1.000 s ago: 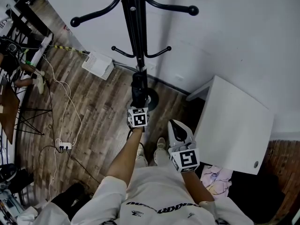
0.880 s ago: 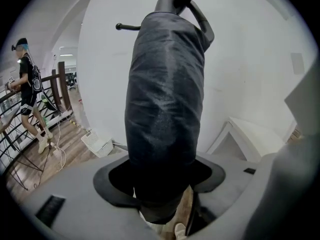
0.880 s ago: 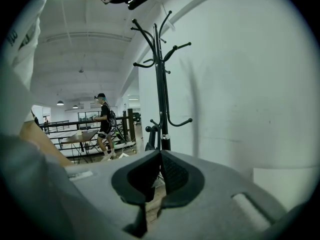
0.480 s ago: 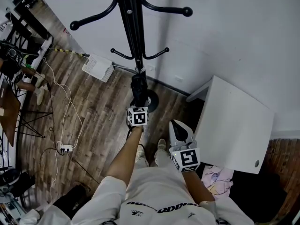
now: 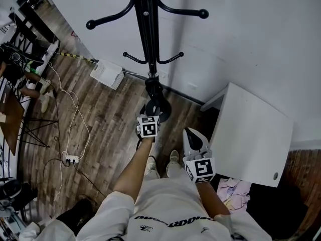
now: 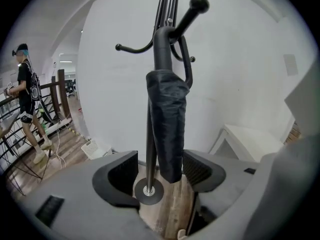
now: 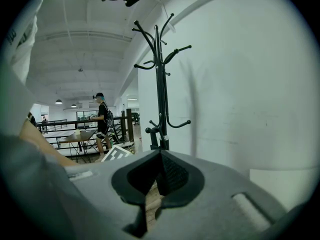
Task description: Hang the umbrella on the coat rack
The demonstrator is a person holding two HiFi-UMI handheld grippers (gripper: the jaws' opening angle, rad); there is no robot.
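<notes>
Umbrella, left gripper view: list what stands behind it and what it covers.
Behind the umbrella stand the coat rack pole, showing along its left edge, the round base and the white wall. The umbrella covers part of the pole higher up and the wall strip behind.

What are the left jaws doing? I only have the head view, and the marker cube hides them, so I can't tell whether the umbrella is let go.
Observer: In the left gripper view the left gripper has its jaws apart, with the lower end of the folded umbrella between them.
Operator: Is it on the rack?
Observer: Its top is up at the lower hooks of the coat rack, beside the pole; how it hooks on I can't tell.
Operator: And the other side?
Observer: The right gripper has its jaws together, with nothing between them.
</notes>
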